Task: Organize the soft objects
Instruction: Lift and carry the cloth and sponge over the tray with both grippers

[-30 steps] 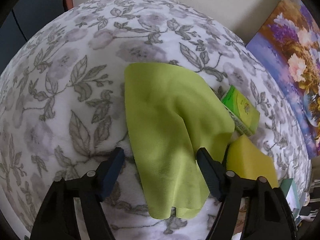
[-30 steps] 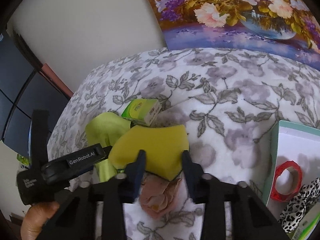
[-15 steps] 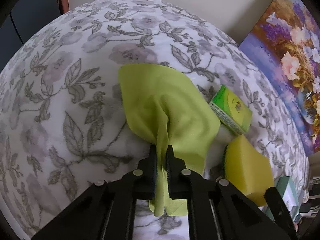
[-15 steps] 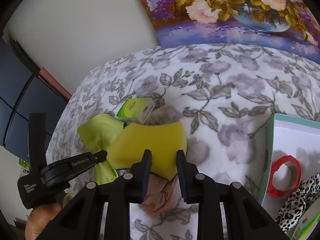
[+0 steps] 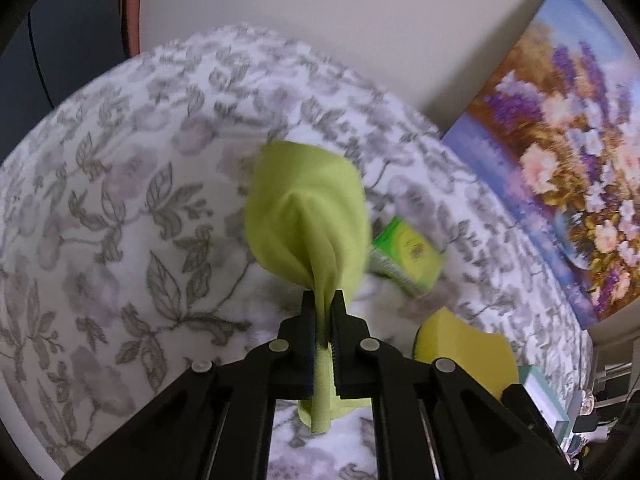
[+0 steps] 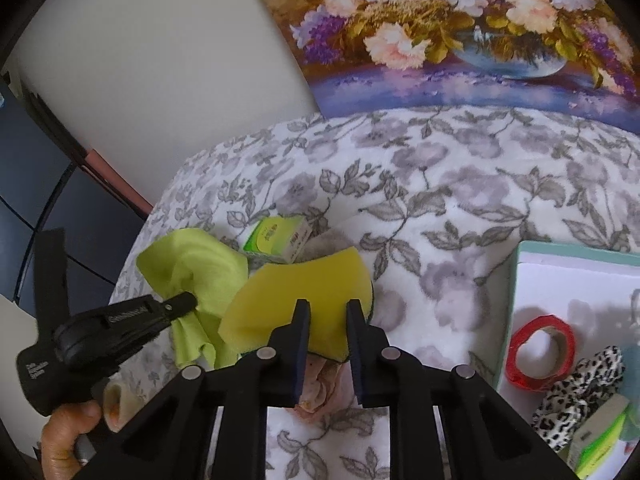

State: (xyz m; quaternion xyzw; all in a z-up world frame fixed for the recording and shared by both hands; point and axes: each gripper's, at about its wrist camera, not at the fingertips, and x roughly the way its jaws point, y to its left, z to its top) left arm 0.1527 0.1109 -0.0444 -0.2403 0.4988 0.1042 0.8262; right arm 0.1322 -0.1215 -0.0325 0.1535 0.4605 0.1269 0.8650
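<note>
- Cloth: the lime-green cloth (image 5: 308,216) is pinched in my left gripper (image 5: 323,316). Both jaws are pressed together on a bunched fold of it. From my left wrist view the bulk of the fabric balloons toward 12 o'clock beyond the fingertips, and a narrow tail hangs toward 6 o'clock beneath them.
- Cloth, cross-check: in my right wrist view the same cloth (image 6: 192,268) sits at 9 o'clock of my right gripper, with the left gripper (image 6: 188,303) clamped on it and a hand (image 6: 68,436) behind the tool.
- Sponge: the yellow sponge (image 6: 304,300) lies at 12 o'clock of my right gripper (image 6: 328,312), its near edge between the two fingers. These jaws have just been closing and now stand narrowly apart. I cannot tell whether the pads press on the sponge.
- Sponge, left wrist view: it (image 5: 464,344) sits at 4 o'clock of the left gripper.
- Surface: both items are over a floral blanket (image 5: 120,208).
- Green box (image 6: 278,238): rests at 12 o'clock of the sponge, just beside the cloth.
- Pink fabric (image 6: 320,380): lies under the right gripper.
- Tray (image 6: 516,280): at 3 o'clock in the right wrist view, holding a red tape roll (image 6: 540,354) and a leopard-print scrunchie (image 6: 576,392).
</note>
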